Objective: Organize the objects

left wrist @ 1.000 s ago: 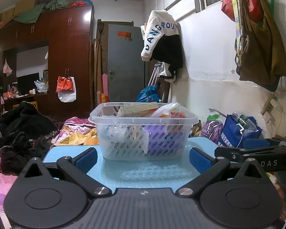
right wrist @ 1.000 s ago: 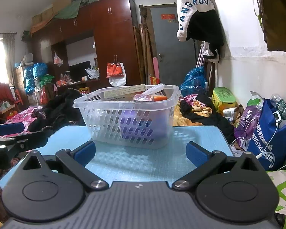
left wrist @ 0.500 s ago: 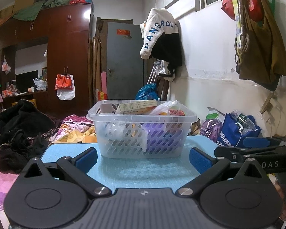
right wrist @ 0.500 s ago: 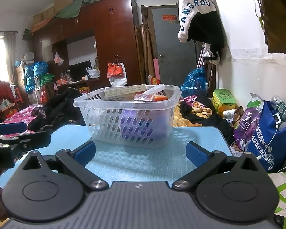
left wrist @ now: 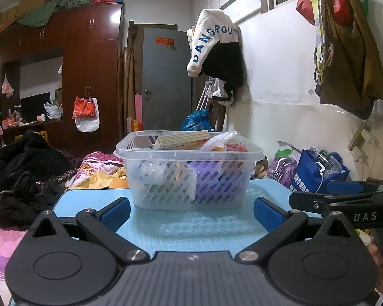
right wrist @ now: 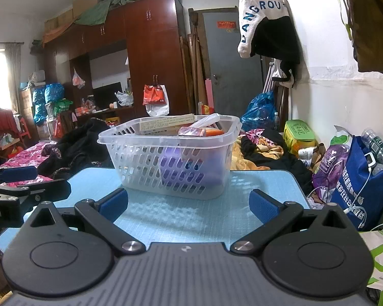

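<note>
Basket: the clear plastic basket (left wrist: 189, 170) sits on the blue table (left wrist: 206, 229); it is full of things; a flat box (left wrist: 183, 137) and a crinkly clear bag (left wrist: 219, 137) poke up past the rim; something purple (right wrist: 176, 163) shows through the holes in the side

Left gripper: the left gripper (left wrist: 191, 210) has its two blue pads spread wide apart; nothing is between them; it hangs low over the near edge of the table

Right gripper: the right gripper (right wrist: 189, 205) is spread wide too and holds nothing; it is also low at the near edge

Which way the basket lies: straight ahead of both pairs of fingers, a little way off, not touching; from the left view it sits right in the middle of the gap; from the right view it sits a bit to the left of the middle

Long side: the basket looks wider than it is deep, with a wide side turned to the left gripper; from the right gripper you see a corner more

Who is nearer: I think they are about the same; I cannot tell for sure

Side by side: the right gripper shows at the right edge of the left view, and the left one at the left edge of the right view; they are close neighbours

My guess for the next move: go forward to the basket; the rim looks like the easy place to pinch; the whole basket is too wide for one gap

Watch out: the bag and box ride high and could slip out if the basket tips
</note>
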Tool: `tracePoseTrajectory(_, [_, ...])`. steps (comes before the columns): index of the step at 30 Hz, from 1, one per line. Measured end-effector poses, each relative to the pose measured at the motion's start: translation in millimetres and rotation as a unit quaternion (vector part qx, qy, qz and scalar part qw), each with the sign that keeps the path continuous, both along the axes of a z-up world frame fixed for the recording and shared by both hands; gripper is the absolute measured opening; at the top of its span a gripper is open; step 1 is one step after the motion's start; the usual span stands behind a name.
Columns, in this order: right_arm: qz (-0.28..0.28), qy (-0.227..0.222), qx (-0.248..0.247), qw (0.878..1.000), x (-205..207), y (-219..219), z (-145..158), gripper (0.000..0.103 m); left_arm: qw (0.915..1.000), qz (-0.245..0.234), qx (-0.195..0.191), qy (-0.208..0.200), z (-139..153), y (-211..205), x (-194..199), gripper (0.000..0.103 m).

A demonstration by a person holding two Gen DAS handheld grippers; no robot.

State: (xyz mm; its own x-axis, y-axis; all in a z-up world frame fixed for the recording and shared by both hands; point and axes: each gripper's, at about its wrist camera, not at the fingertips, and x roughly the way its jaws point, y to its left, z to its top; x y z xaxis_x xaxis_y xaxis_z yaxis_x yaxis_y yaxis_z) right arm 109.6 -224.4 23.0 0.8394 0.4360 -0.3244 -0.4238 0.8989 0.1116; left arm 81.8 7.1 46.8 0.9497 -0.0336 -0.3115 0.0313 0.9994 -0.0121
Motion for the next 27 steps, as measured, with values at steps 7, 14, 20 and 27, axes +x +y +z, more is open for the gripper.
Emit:
tracePoseTrajectory(7, [0.002,-0.001,-0.001,1.000,-0.6,-0.2,1.0,0.103,1.0000,-0.002,-0.001,0.001,-2.1,-0.2,-0.7,0.103])
tracePoseTrajectory(14, [0.003,-0.005,-0.007,1.000,-1.1,1.0,1.3,0.103,1.0000,-0.005,0.000,0.003,-4.1,-1.5,-0.4,0.103])
tracePoseTrajectory(20, [0.003,-0.005,-0.006,1.000,-1.0,1.2,1.1,0.103,1.0000,-0.006,0.002,0.003,-5.2,-2.9,0.1,0.103])
tracePoseTrajectory(27, [0.003,-0.004,-0.007,1.000,-0.8,1.6,0.7,0.103,0.9999,-0.010,-0.001,0.002,-4.7,-2.4,0.4,0.103])
